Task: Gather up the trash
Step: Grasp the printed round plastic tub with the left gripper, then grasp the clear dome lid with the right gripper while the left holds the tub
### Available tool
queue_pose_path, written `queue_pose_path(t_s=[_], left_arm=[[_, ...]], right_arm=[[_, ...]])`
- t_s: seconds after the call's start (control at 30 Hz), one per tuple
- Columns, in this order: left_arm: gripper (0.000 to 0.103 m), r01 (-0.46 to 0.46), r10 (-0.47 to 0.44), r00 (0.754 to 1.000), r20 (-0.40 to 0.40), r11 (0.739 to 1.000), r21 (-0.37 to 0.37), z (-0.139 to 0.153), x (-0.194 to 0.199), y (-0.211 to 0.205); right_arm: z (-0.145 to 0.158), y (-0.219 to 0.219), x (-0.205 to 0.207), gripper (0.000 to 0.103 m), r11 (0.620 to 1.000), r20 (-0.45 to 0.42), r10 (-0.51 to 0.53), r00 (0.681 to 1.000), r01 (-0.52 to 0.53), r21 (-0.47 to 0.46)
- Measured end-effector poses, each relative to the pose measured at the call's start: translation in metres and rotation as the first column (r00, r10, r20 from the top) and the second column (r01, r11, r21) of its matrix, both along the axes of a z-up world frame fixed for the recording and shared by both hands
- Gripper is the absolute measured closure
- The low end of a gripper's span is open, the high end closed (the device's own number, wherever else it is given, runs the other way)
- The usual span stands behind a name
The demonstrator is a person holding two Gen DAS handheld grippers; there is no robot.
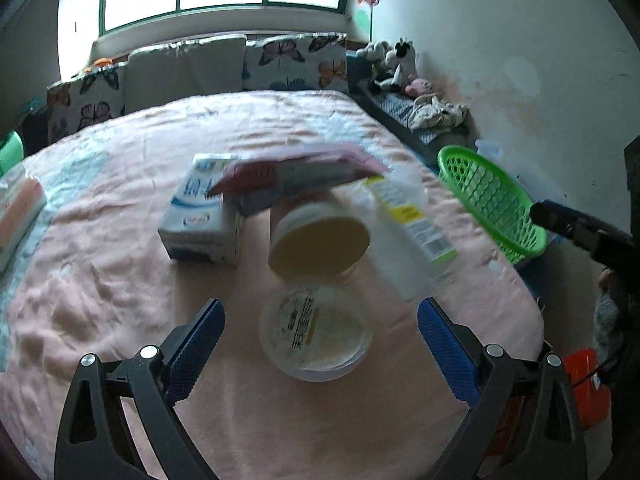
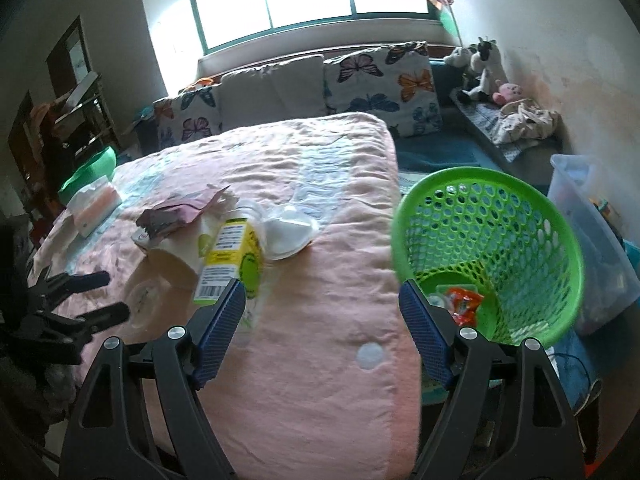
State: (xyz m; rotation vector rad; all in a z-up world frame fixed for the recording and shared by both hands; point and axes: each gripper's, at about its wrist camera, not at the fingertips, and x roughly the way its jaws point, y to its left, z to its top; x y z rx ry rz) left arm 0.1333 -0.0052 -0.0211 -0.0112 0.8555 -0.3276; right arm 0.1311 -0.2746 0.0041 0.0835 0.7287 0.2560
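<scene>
Trash litters the pink bedspread (image 2: pixel 320 280) beside a green basket (image 2: pixel 492 240).

The left gripper (image 1: pixel 320 344) is spread wide, its blue fingers (image 1: pixel 196 344) flanking a clear lidded tub (image 1: pixel 316 332) on the pink bed (image 1: pixel 100 280). Beyond the fingers lie a beige cup (image 1: pixel 318 236), blue-white carton (image 1: pixel 204 216) and green basket (image 1: pixel 492 204).

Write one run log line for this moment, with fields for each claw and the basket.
left claw: open, around clear tub | right claw: open, empty | green basket: beside bed, holds orange wrapper
</scene>
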Motion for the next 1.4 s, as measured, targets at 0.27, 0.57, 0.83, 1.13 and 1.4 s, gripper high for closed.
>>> queue_pose_path(t_s=[0.27, 0.57, 0.83, 1.13, 1.4], left_arm=[[0.009, 0.019, -0.018, 1.0, -0.026, 0.999, 0.026, -0.022, 0.008, -0.002], [0.009, 0.022, -0.02, 0.999, -0.027, 0.999, 0.041, -0.03, 0.012, -0.002], [0.031, 0.023, -0.022, 0.999, -0.049, 0.999, 0.035, -0.036, 0.016, -0.002], [0.038, 0.026, -0.025, 0.999, -0.047, 1.0, 0.008, -0.029, 0.011, 0.003], [0.038, -0.002, 0.001, 1.0, -0.016, 1.0, -0.026, -0.006, 0.004, 0.02]], right_arm=[[-0.004, 0.011, 0.006, 0.024, 1.0, -0.019, 0.017, 1.0, -0.017, -0.01], [-0.01, 0.017, 0.013, 0.024, 0.999, -0.041, 0.035, 0.999, -0.035, -0.008], [-0.013, 0.023, 0.02, 0.024, 0.999, -0.056, 0.05, 0.997, -0.051, -0.007], [-0.018, 0.026, 0.036, 0.024, 0.998, -0.065, 0.065, 0.996, -0.065, -0.007], [-0.025, 0.026, 0.065, 0.032, 0.997, -0.085, 0.07, 0.994, -0.071, -0.006]])
